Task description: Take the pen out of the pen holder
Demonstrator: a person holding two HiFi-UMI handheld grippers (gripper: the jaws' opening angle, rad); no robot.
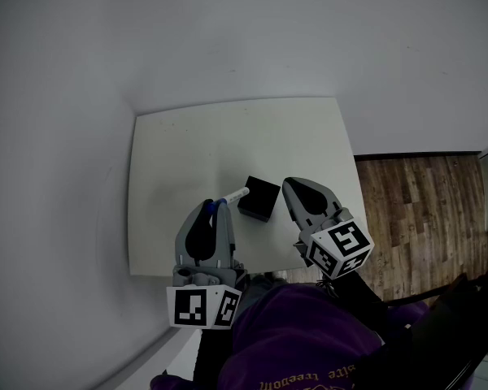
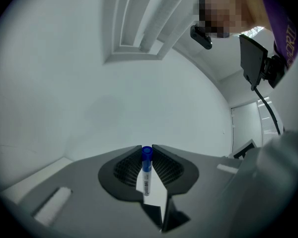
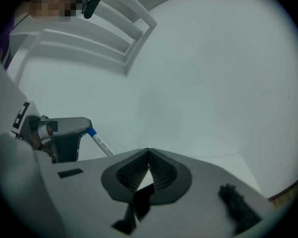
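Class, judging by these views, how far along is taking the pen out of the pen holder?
Done: the left tool grips the pen at its blue end. In hand: the pen slants toward the black pen holder, its far tip at the holder's edge; I cannot tell whether it is free. Left: drawing it clear. The right tool is shut and empty.

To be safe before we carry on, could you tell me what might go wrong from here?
The left gripper pinches the pen only by its blue end, at the jaw tips, so it may swivel or slip. The pen's other end is close to the pen holder; a sideways pull might drag or tip it, as the right gripper, shut and empty, does not hold it.
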